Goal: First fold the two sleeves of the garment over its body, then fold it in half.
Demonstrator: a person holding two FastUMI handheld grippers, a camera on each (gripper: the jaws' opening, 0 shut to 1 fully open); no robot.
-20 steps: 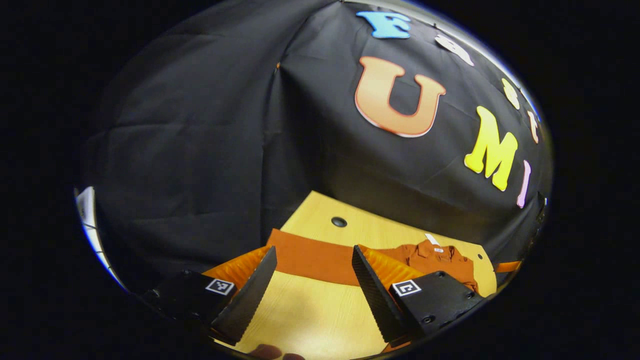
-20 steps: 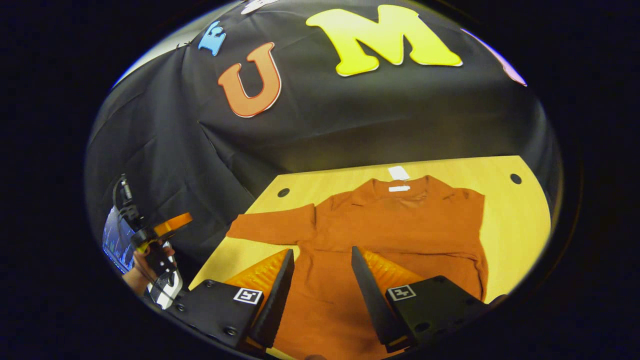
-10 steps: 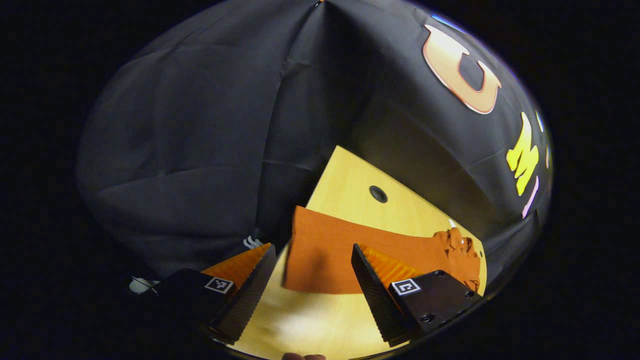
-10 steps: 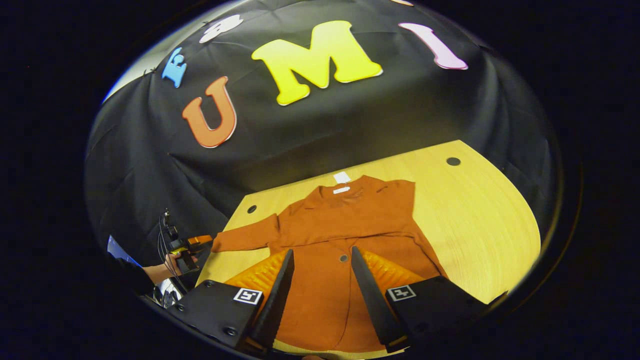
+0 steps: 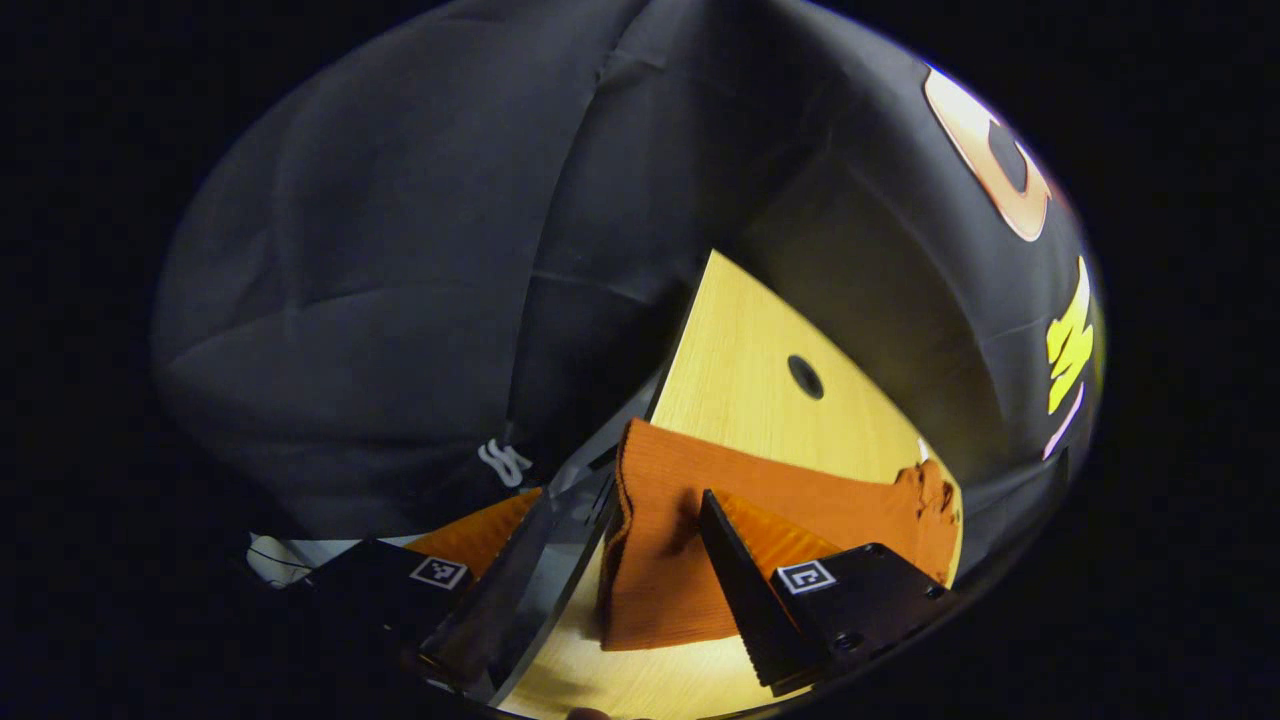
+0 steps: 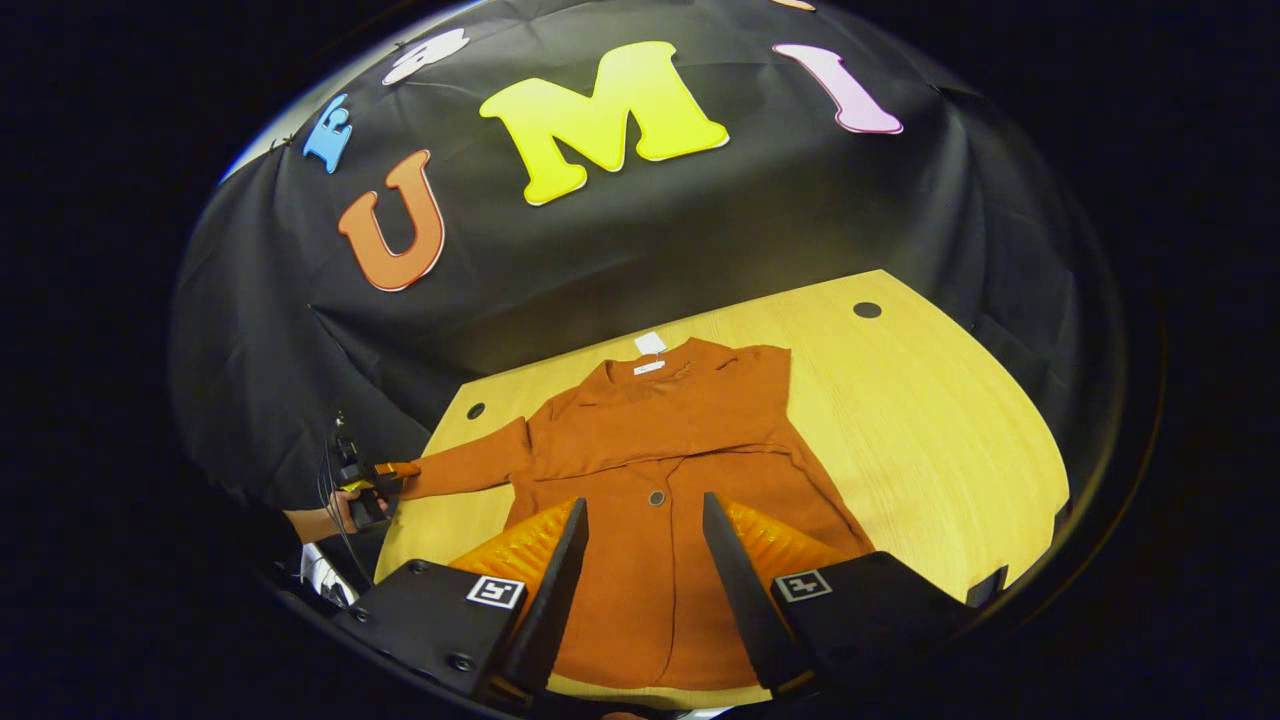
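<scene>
wooden table (image 6: 930, 420) bears garment (image 6: 680, 460), black-draped booth.

You see the rust-orange garment (image 6: 680, 470) lying flat on the wooden table, collar toward the wall. Its right sleeve is folded across the body; its left sleeve (image 5: 700, 500) stretches out sideways

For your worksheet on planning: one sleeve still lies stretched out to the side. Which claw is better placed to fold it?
Left. The left claw is at the cuff of the outstretched sleeve; the right claw hovers over the garment's hem.
</scene>
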